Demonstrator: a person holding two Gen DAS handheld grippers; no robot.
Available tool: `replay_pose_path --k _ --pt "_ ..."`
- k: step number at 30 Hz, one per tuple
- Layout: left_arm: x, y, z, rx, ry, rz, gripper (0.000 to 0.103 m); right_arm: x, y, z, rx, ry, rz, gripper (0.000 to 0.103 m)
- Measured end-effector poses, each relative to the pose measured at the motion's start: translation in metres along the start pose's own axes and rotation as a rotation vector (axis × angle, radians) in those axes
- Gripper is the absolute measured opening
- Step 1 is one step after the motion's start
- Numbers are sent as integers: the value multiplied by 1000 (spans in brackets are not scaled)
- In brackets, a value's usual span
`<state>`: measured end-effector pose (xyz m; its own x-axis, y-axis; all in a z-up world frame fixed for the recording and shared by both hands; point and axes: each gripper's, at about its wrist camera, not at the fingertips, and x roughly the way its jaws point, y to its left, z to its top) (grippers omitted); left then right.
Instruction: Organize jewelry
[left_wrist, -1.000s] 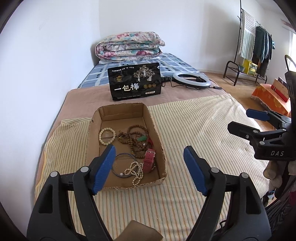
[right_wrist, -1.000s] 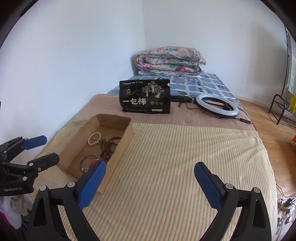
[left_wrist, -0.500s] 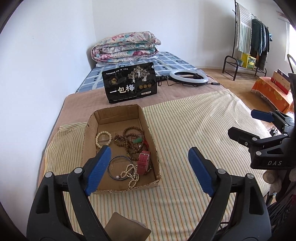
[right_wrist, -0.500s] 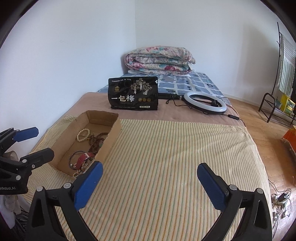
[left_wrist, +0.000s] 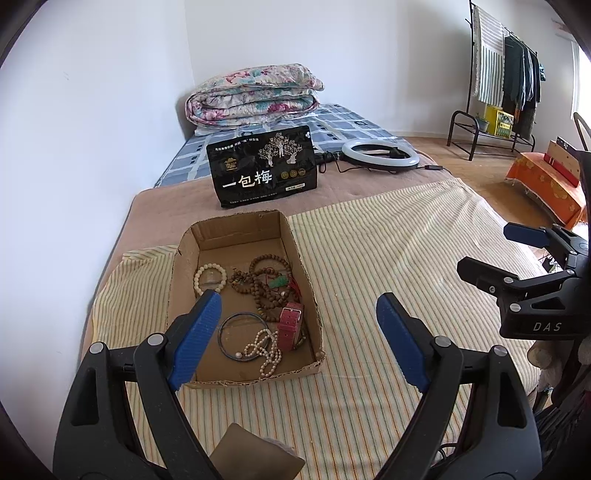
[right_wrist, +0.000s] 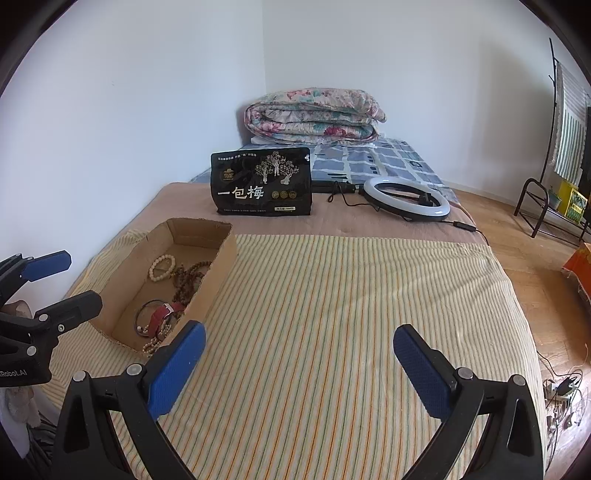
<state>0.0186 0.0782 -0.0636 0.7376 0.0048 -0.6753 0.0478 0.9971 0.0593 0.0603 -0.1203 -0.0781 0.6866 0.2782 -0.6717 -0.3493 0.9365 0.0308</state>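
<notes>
Two open grippers, one box of jewelry to the left

Both grippers hang above the bed (right_wrist: 332, 295), over its striped cover, jaws spread wide and holding nothing. A shallow cardboard box (left_wrist: 295, 251) lies on the cover with its long axis running away from the cameras toward the black pouch (left_wrist: 264, 171). Inside it lies the jewelry: a tangle of brown bead strands (left_wrist: 266, 284), a dark bangle (left_wrist: 242, 336), a red watch strap (left_wrist: 290, 325), a cream bead bracelet (left_wrist: 209, 278) and a small pearl string (left_wrist: 266, 349).

By my reading, the left gripper (left_wrist: 295, 339) is the nearer: the box sits just ahead of its left jaw. The right gripper (right_wrist: 299, 365) faces bare cover, with the box well off to its left. Whether the pieces are sorted already or awaiting sorting, I cannot tell.
</notes>
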Motion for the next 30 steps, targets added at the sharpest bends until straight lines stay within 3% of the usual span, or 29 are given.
replay_pose_path --k 30 --pt "-1 -2 0 -2 1 -1 88 2 -4 -2 18 12 -3 103"
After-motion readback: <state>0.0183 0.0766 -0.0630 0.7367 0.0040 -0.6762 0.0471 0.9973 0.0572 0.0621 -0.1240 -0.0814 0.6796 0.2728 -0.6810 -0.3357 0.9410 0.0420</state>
